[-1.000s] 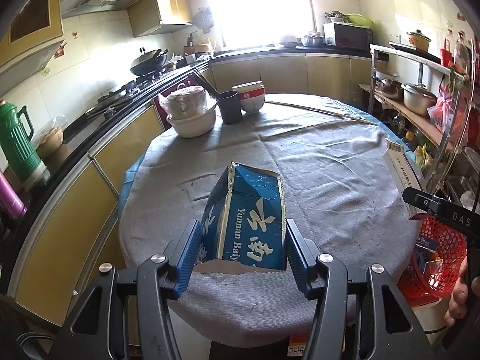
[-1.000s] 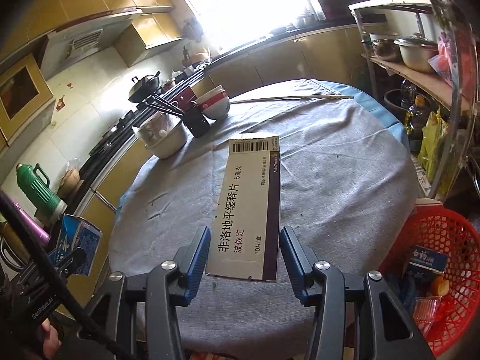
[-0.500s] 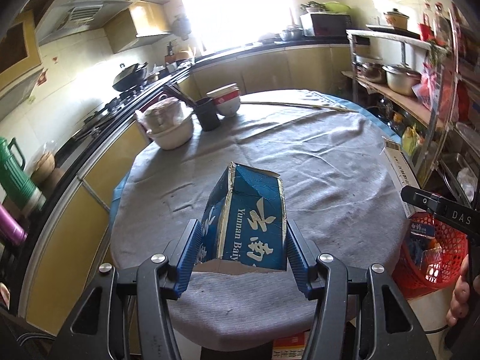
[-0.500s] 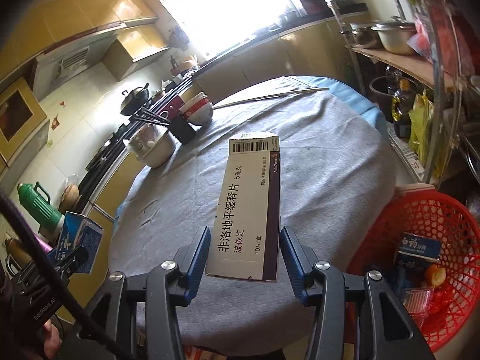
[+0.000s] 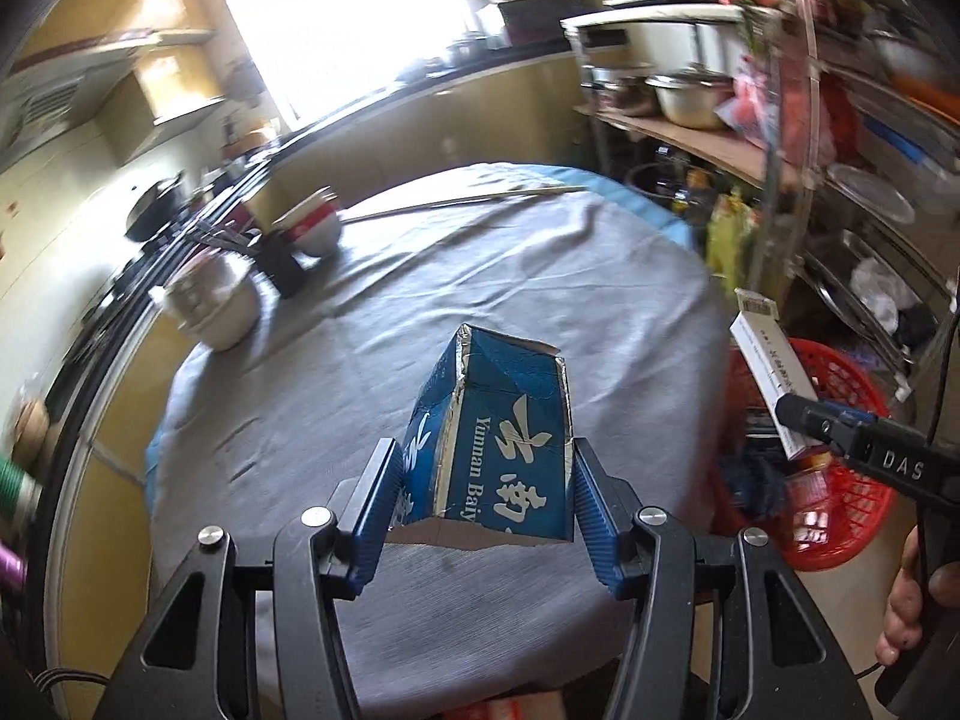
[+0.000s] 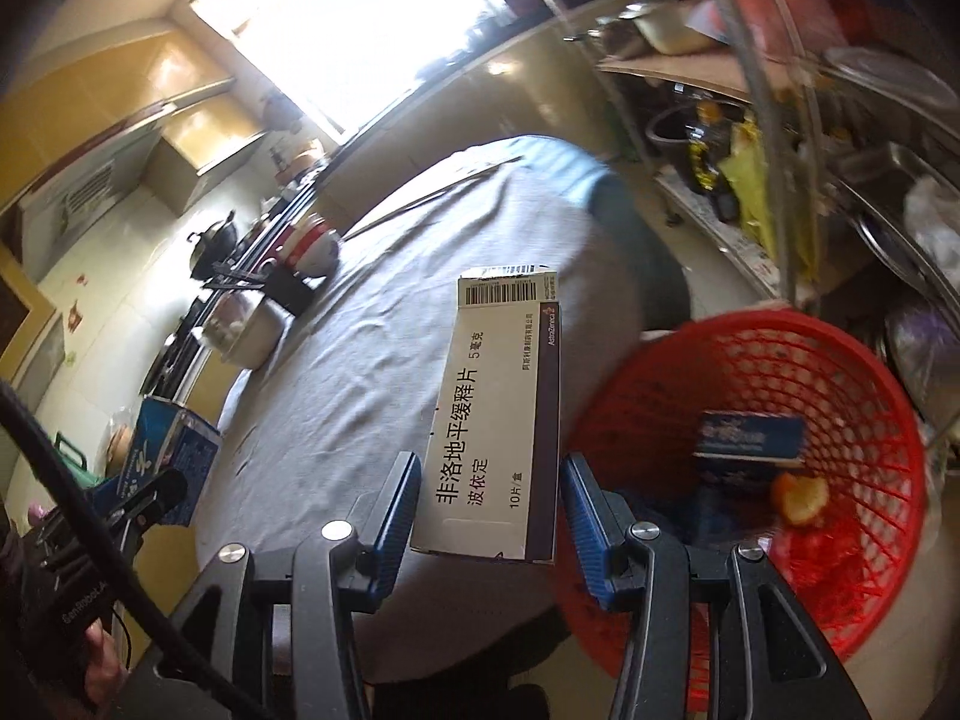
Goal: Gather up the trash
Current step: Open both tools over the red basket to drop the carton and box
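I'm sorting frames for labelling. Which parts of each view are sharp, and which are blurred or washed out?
Left wrist view: blue torn carton sharp; stacked bowls and shelves smeared; window blown out. Right wrist view: white medicine box sharp; red plastic basket and grey tablecloth blurred; window overexposed.

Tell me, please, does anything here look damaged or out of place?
The blue carton in the left gripper is damaged: its top is torn open, edges ragged. Nothing else stands out.
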Demonstrator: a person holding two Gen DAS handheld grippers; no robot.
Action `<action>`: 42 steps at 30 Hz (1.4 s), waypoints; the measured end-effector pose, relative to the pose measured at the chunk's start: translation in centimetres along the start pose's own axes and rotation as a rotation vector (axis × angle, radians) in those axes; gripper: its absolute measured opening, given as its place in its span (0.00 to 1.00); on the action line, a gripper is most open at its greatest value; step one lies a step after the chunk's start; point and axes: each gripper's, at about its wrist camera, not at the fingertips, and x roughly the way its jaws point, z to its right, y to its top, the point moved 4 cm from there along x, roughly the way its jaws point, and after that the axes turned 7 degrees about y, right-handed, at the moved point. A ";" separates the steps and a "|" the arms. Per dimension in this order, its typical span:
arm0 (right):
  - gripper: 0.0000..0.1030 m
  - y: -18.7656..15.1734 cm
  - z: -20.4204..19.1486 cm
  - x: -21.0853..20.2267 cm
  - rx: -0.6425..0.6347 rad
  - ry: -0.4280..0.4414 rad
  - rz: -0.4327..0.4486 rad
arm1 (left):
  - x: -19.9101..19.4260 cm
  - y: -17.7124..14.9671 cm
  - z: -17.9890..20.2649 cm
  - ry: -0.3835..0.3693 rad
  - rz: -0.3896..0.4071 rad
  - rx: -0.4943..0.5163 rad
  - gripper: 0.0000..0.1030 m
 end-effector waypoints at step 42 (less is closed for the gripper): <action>0.58 -1.0 5.2 -7.8 0.053 -0.027 0.122 | -2.5 2.7 7.2 -0.114 0.077 0.102 0.68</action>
